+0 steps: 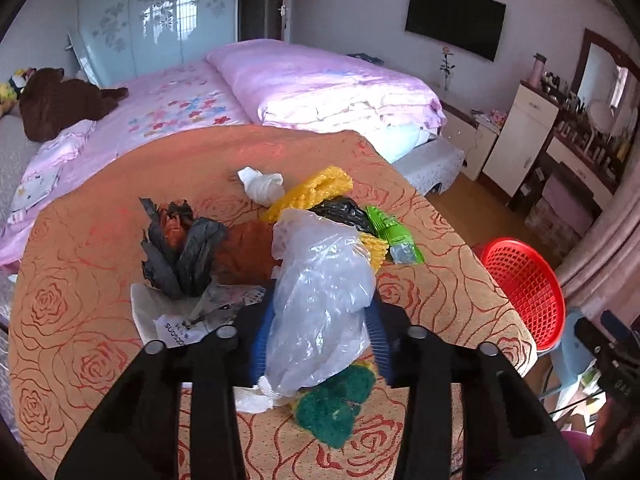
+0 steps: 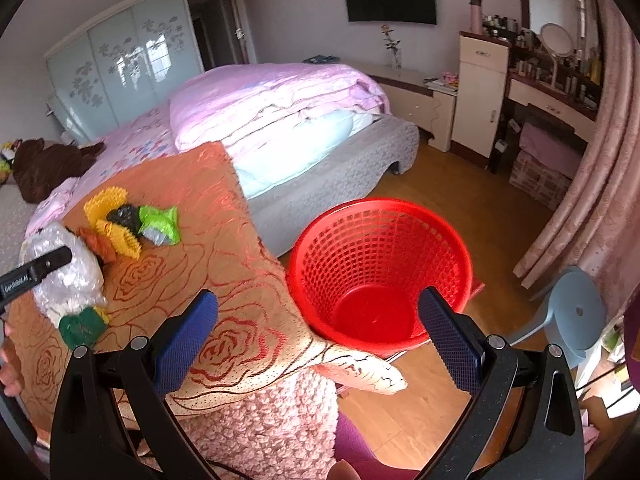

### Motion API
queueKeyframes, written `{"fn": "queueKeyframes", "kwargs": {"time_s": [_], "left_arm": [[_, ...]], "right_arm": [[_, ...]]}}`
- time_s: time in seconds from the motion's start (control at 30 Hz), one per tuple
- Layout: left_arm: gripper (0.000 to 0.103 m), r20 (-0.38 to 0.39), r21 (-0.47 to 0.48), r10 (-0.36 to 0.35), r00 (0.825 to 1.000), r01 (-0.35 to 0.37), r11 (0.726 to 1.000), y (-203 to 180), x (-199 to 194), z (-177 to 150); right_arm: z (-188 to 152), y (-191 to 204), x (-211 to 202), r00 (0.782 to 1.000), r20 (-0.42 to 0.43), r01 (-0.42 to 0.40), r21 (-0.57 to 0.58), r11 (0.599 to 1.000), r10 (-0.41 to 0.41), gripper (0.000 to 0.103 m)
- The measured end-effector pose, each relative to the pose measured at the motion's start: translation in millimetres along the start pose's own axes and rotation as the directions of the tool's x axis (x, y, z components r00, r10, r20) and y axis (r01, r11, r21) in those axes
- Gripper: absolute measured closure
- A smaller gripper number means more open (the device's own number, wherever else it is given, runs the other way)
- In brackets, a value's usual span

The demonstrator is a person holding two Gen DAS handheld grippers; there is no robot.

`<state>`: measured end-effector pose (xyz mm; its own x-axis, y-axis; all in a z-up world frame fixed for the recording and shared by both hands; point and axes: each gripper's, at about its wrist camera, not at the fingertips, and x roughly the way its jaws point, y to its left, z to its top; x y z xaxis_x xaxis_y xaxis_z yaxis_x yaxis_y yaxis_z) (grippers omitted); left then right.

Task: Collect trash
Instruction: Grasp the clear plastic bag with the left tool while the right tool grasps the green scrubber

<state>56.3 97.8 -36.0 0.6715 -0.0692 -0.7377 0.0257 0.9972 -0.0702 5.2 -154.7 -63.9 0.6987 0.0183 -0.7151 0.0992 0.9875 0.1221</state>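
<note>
My left gripper point(image 1: 320, 340) is shut on a clear plastic bag point(image 1: 320, 300) and holds it just above the table, over a green scrubbing sponge point(image 1: 336, 404). The same bag point(image 2: 68, 276) and the left gripper's finger point(image 2: 36, 272) show at the left of the right wrist view. More trash lies on the table: a black bag point(image 1: 180, 252), yellow foam netting point(image 1: 316, 188), a white crumpled tissue point(image 1: 262, 186), a green wrapper point(image 1: 396, 232) and printed paper point(image 1: 180, 324). My right gripper point(image 2: 320, 332) is open and empty, off the table's corner, facing the empty red mesh basket point(image 2: 380, 268).
The table wears an orange rose-patterned cloth point(image 1: 100, 280) with its corner hanging down point(image 2: 280, 320). The red basket point(image 1: 524, 288) stands at the table's right. A pale blue stool point(image 2: 576, 312) is to the right of it. A bed with pink covers point(image 1: 320, 84) lies behind.
</note>
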Motion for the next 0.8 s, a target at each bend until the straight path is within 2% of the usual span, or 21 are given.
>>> {"fn": "queueKeyframes", "kwargs": {"time_s": [0.2, 0.3, 0.43, 0.6, 0.7, 0.8], "left_arm": [[0.069, 0.129, -0.011, 0.034, 0.991, -0.032, 0.999, 11.4, -40.1, 5.4], [0.069, 0.178, -0.031, 0.062, 0.982, -0.057, 0.998, 18.0, -57.3, 9.7], [0.069, 0.223, -0.065, 0.103, 0.969, -0.091, 0.994, 29.8, -77.5, 11.2], [0.069, 0.232, -0.092, 0.139, 0.963, -0.121, 0.988, 41.0, -85.5, 10.4], [0.069, 0.225, -0.111, 0.146, 0.963, -0.124, 0.986, 50.7, -85.7, 7.5], [0.069, 0.216, -0.124, 0.147, 0.965, -0.122, 0.985, 56.2, -83.8, 6.1]], "right_arm": [[4.5, 21.4, 7.3, 0.997, -0.016, -0.077, -0.094, 0.993, 0.076, 0.006], [6.4, 44.1, 14.9, 0.986, -0.057, -0.164, -0.171, 0.971, 0.157, 0.006], [-2.1, 97.1, 27.1, 0.939, -0.155, -0.341, -0.322, 0.883, 0.307, 0.006], [-21.6, 160.2, 33.3, 0.881, -0.224, -0.472, -0.487, 0.735, 0.418, 0.006], [-27.7, 184.5, 38.8, 0.858, -0.255, -0.509, -0.524, 0.682, 0.445, 0.006], [-31.2, 202.8, 48.3, 0.854, -0.28, -0.518, -0.536, 0.667, 0.438, 0.011]]}}
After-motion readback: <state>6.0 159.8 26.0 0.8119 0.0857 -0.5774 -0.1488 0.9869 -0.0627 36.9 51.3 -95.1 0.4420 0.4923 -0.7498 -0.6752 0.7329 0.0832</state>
